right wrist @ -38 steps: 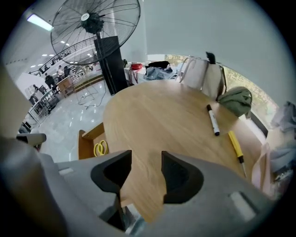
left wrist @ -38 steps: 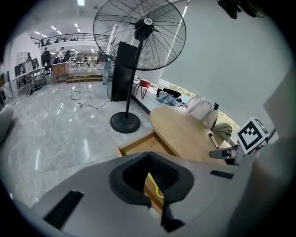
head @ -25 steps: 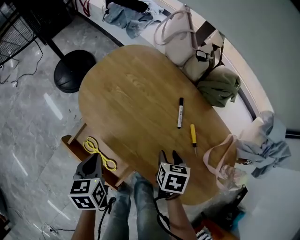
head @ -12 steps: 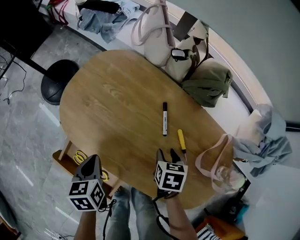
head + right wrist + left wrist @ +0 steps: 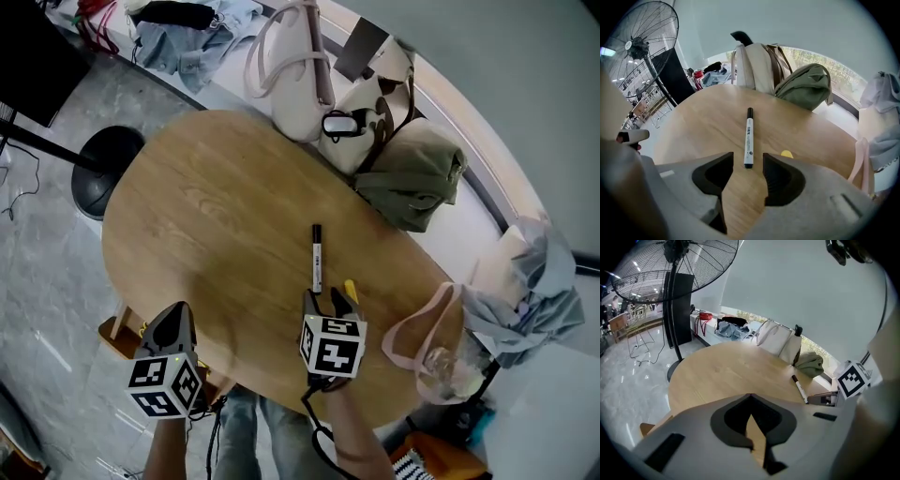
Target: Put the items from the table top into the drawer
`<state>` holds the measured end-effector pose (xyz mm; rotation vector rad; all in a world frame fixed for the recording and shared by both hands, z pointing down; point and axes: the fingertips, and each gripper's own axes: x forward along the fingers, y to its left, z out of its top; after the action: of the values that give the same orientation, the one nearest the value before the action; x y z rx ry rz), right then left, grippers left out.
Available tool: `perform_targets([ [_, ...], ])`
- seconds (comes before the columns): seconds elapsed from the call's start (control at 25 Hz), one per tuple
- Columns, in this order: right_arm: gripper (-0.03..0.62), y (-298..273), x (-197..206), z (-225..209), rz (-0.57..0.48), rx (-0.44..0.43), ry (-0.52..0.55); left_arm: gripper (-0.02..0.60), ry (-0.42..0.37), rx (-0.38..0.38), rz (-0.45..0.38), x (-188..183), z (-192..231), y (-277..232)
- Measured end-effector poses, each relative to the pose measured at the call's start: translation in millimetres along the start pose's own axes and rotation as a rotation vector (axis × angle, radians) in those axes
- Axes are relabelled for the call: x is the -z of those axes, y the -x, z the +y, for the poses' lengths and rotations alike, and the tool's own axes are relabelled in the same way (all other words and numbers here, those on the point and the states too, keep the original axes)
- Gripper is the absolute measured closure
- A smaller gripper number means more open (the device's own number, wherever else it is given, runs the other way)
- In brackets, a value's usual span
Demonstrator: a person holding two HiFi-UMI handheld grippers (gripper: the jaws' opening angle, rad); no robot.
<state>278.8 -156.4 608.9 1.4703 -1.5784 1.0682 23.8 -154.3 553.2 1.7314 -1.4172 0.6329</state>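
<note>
A black-and-white marker (image 5: 316,258) lies on the oval wooden table (image 5: 216,216). In the right gripper view the marker (image 5: 748,138) lies straight ahead, its near end level with the tips of the open jaws. My right gripper (image 5: 324,302) hovers just short of it. A yellow tool (image 5: 350,290) peeks out beside the right jaw, mostly hidden; only its tip (image 5: 786,153) shows. My left gripper (image 5: 176,317) hangs off the table's near-left edge, over the drawer (image 5: 114,330), jaws shut and empty (image 5: 750,397).
Bags line the table's far side: a white tote (image 5: 291,84), a patterned bag (image 5: 370,103) and a green bag (image 5: 412,173). A pink-handled bag (image 5: 422,342) sits at the right end. A fan base (image 5: 98,169) stands on the floor at left.
My right gripper has moved forward to the marker's near end and now covers most of the yellow tool. The yellow scissors in the drawer have slipped out of sight beneath the left gripper.
</note>
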Motion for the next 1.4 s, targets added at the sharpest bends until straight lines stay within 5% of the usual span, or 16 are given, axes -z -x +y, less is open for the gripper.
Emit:
perform_targets([
  [0.88, 0.422, -44, -34, -1, 0.031, -0.022, 0.049, 0.586, 0.031, -0.02, 0.018, -8, 3, -27],
  [1.4, 0.511, -48, -35, -3, 0.048, -0.008, 0.097, 0.586, 0.053, -0.031, 0.009, -4, 6, -26],
])
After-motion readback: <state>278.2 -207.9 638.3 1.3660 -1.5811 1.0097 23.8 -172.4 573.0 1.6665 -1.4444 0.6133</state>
